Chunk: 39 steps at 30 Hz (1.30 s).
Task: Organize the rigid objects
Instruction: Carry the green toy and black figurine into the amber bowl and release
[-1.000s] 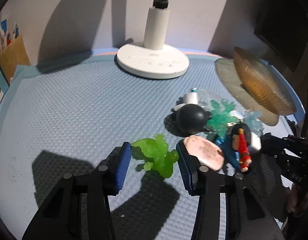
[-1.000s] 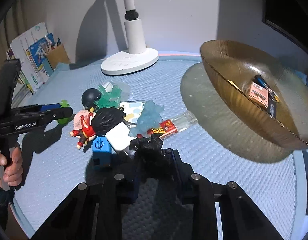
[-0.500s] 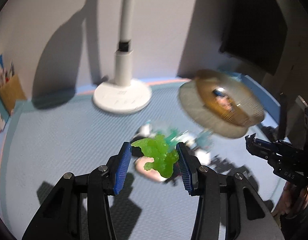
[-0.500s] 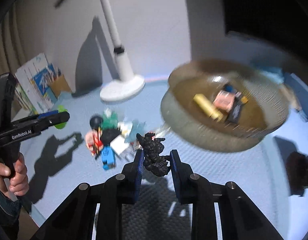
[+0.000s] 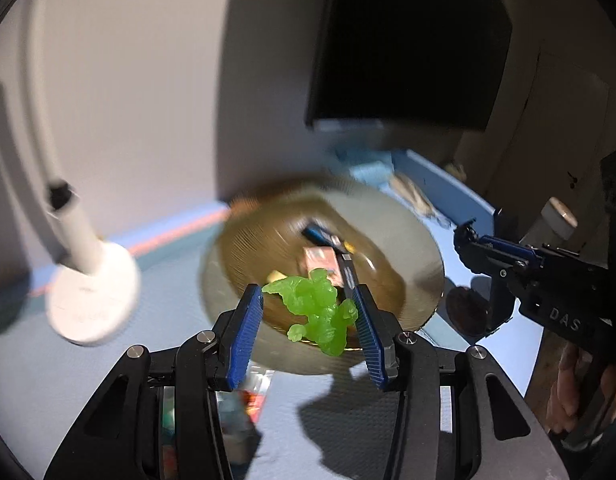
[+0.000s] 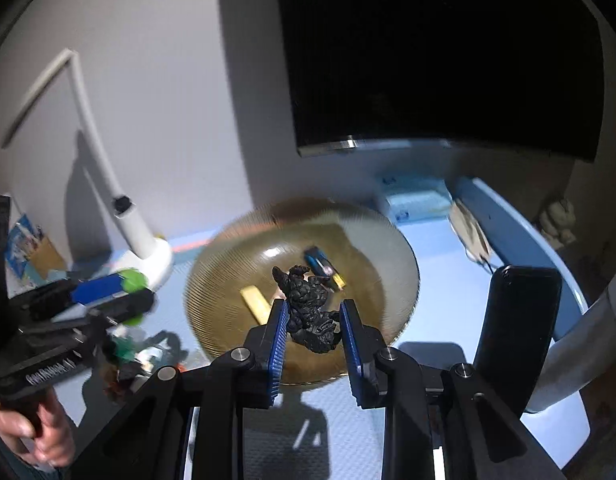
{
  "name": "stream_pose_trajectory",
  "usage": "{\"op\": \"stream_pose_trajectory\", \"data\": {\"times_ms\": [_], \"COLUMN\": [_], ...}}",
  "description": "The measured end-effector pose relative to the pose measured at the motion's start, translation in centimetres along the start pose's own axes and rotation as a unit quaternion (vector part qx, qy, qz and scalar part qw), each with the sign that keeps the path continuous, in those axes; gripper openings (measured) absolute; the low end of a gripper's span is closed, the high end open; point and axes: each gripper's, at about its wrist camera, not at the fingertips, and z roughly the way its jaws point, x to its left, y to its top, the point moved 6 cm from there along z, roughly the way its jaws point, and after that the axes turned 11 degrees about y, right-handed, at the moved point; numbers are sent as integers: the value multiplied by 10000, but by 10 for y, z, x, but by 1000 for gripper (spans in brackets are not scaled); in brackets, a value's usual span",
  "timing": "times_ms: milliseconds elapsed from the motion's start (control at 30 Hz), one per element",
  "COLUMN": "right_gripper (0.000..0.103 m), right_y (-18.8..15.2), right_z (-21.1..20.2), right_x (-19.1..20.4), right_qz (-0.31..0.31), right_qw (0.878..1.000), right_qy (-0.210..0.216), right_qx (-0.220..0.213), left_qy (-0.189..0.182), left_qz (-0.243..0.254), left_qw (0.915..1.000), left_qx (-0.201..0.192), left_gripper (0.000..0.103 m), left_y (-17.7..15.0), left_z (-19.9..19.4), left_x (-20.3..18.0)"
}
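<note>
Left wrist view: the left gripper (image 5: 308,312) has its 2 blue pads closed part-way onto a green figure (image 5: 316,310), which hangs clear of the table in front of the amber bowl (image 5: 236,264). The figure looks like light, stiff, translucent plastic, lumpy with short limbs sticking out. The pads seem to catch it at an arm and a side rather than the trunk, so I judge the hold a little uneven; a grip across the thick middle would be steadier. The bowl already holds a pink box (image 5: 319,258) and a dark flat bar (image 5: 321,236). The white lamp (image 5: 90,292) stands to the left, blurred. At the right edge the right gripper (image 5: 466,240) shows from the side.

Right wrist view: the right gripper (image 6: 313,316) is almost fully closed on a black figure (image 6: 308,308), pinched at its lower body and held above the near half of the bowl (image 6: 216,292). It looks hard, knobbly and light, unlikely to slip or break. A yellow bar (image 6: 255,302) lies in the bowl. The left gripper (image 6: 120,292), with its green figure (image 6: 131,280), is at the left above a pile of toys (image 6: 132,356) on the blue mat (image 6: 340,436).
</note>
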Motion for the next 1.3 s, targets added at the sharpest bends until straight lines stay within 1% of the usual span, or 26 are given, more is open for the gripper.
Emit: {"op": "stream_pose_trajectory", "data": {"times_ms": [67,167,267,400,433,467,500,533,567,667,767,800,867,933,967,1000,1033,1067,1133,1200,1267,1300], "right_gripper": [26,26,26,26,28,35,42,57,62,62,62,62,62,64,67,69,71,71,71,71,71,71], "right_y": [-6,-17,-26,-28,-28,-26,-25,-23,-21,-18,-16,-16,-16,-16,-17,-19,-21,-25,-35,-47,-60,-66], "right_z": [16,39,52,57,57,55,53,47,40,20,5,0,-9,-14,-16,-17,-17,-15,-9,0,13,19], "right_x": [-7,-17,-26,-33,-35,-37,-40,-44,-46,-44,-28,-20,3,26,40,54,66,80,105,127,145,152], "right_qz": [55,146,191,214,248,288,326,388,438,538,479,429,270,96,1,-81,-145,-235,-407,-556,-600,-600], "right_qw": [9996,9982,9968,9963,9963,9964,9966,9970,9974,9984,9988,9988,9984,9976,9968,9956,9945,9927,9895,9875,9850,9837], "right_qy": [-19,66,-4,-60,-84,-120,-180,-270,-303,-99,118,211,443,621,721,858,974,1132,1359,1462,1614,1694], "right_qx": [259,576,776,830,823,793,741,611,477,157,-33,-103,-236,-301,-342,-362,-365,-351,-291,-208,-90,-44], "left_qy": [-30,-34,-44,-96,-138,-152,-127,-101,-98,14,255,385,593,905,1027,1227,1347,1456,1576,1722,1648,1667], "left_qz": [31,113,172,225,199,165,97,-1,-93,-390,-690,-826,-975,-1165,-1238,-1351,-1415,-1462,-1410,-1420,-1632,-1822], "left_qw": [9999,9992,9986,9986,9986,9987,9989,9995,9998,9991,9960,9935,9895,9831,9802,9749,9714,9678,9670,9668,9662,9633], "left_qx": [152,376,498,479,467,467,439,304,164,-147,-508,-684,-885,-1083,-1158,-1276,-1353,-1442,-1419,-1242,-1124,-1058], "left_gripper": [43,43,43,45,56,65,81,83,83,83,83,83,84,90,92,98,102,102,102,102,102,102], "left_y": [-7,-19,-21,-18,-16,-14,-12,-9,-6,-2,-3,-5,-11,-24,-30,-41,-49,-60,-74,-88,-103,-113], "left_z": [16,38,51,54,54,53,49,41,31,-2,-39,-56,-79,-106,-114,-127,-135,-143,-147,-146,-144,-139], "left_x": [-9,-20,-27,-33,-34,-33,-30,-24,-17,12,45,60,80,105,114,127,136,147,161,176,193,204]}}
